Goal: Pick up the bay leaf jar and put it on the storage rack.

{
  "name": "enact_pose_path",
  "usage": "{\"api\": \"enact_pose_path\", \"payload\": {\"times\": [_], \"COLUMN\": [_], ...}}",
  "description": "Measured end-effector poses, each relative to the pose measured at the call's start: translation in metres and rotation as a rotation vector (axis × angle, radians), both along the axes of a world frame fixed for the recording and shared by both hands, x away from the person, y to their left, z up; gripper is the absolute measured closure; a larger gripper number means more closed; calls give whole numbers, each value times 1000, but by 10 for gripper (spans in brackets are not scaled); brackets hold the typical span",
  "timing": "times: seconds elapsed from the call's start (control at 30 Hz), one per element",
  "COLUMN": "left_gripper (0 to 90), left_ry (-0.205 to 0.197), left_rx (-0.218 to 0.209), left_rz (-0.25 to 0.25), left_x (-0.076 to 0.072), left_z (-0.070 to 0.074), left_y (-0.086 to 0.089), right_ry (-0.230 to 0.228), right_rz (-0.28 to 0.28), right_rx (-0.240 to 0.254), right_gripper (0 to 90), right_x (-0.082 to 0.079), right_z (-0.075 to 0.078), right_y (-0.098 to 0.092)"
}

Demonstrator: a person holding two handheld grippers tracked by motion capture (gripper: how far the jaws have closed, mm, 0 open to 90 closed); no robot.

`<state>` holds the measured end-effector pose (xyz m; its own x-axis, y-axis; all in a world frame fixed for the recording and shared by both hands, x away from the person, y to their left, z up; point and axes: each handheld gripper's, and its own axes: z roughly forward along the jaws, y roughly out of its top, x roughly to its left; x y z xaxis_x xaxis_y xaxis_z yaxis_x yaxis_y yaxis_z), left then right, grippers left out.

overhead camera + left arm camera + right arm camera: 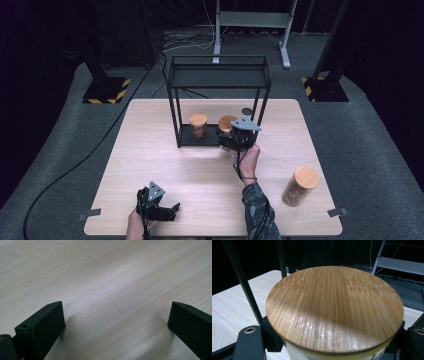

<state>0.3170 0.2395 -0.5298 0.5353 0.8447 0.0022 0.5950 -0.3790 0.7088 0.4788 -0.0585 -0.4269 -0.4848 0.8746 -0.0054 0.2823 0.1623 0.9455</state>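
Lighting: overhead, table (165, 165) bright — surroundings dark. Glare on lid (334, 307) just above right gripper (334, 345); its near edge soft — blurred.

We see a light wood table (165, 165) standing on grey carpet (375, 150). The room behind is dark, almost black. At the far left and far right, two black stands rest on bases (106, 90) edged with yellow and black stripes. A grey metal frame (252, 22) stands at the far middle, with cables (187, 42) tangled on the floor beside it. One black cable (75, 167) runs along the carpet on the left. Grey tape tabs (337, 212) mark the table's near corners.
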Motion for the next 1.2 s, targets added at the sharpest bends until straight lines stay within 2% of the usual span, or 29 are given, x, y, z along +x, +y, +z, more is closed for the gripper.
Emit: {"api": "enact_pose_path", "payload": {"times": [0.73,1.2], "left_gripper": [2,2], "left_ry": [0,0], "left_rx": [0,0], "left_rz": [0,0], "left_x": [0,0], "left_z": [0,0], "left_y": [0,0], "right_ry": [-4,-10], "right_rz": [0,-1], "right_rx": [-3,-26], "right_gripper": [250,250], "right_x": [21,35], "right_z": [3,4], "right_y": [11,15]}}
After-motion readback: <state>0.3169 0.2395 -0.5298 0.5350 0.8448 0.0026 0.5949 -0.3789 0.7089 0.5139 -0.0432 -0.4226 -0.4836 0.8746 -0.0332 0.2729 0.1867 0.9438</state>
